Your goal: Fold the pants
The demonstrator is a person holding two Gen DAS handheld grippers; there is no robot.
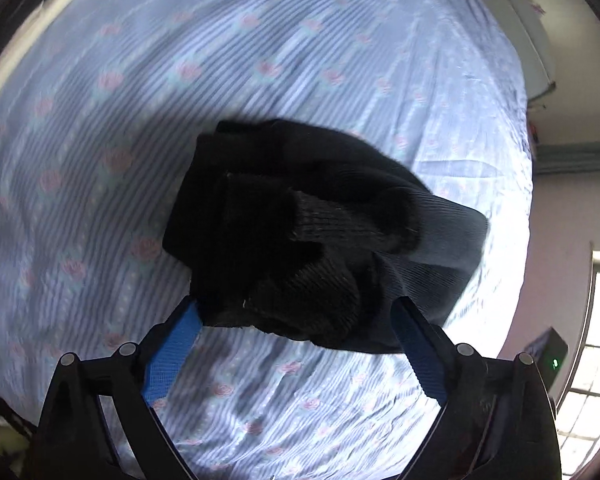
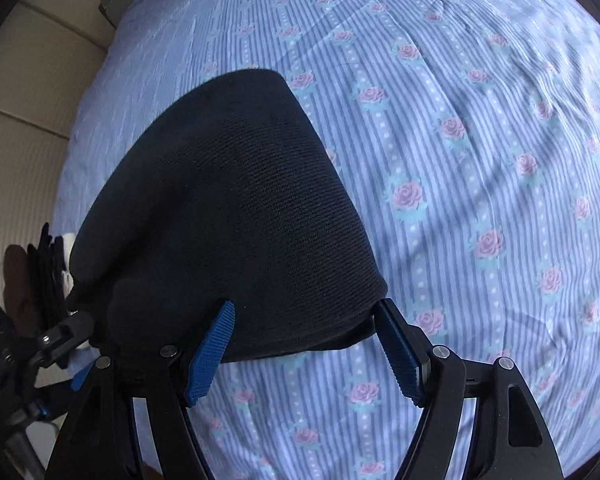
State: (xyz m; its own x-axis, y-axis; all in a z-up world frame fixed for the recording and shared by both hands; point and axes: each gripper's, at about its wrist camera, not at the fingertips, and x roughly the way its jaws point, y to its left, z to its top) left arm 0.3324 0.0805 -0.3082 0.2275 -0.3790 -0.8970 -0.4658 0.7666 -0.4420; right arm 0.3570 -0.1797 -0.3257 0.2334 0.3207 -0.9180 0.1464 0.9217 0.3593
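Left wrist view first: my left gripper point(image 1: 296, 312) has its jaws spread wide, the blue pads point(image 1: 172, 356) well apart, and the bunched black pants point(image 1: 300, 232) sit between and just beyond the tips. The cloth touches or overlaps both tips, but I cannot tell whether it is caught on them or only lying in front. The pants are crumpled here, ribbed folds heaped on one another, with a greyer fold out to the right. Around the pants on every side is the bed point(image 1: 260, 60), covered in a blue striped sheet with pink roses. Past the bed's right edge is a pale wall and a barred window point(image 1: 592, 340), with a small dark box showing a green light near it.

From the right wrist, my right gripper point(image 2: 304, 316) also has its jaws spread, blue pads point(image 2: 212, 356) apart, and the pants point(image 2: 228, 208) lie as a smooth, broad black shape just ahead of the tips, their near edge touching both. The bed point(image 2: 460, 140) runs on beyond and to the right of the pants. Left of the pants, at the bed's edge, stand dark folded clothes point(image 2: 40, 276), and below them part of my other gripper shows.
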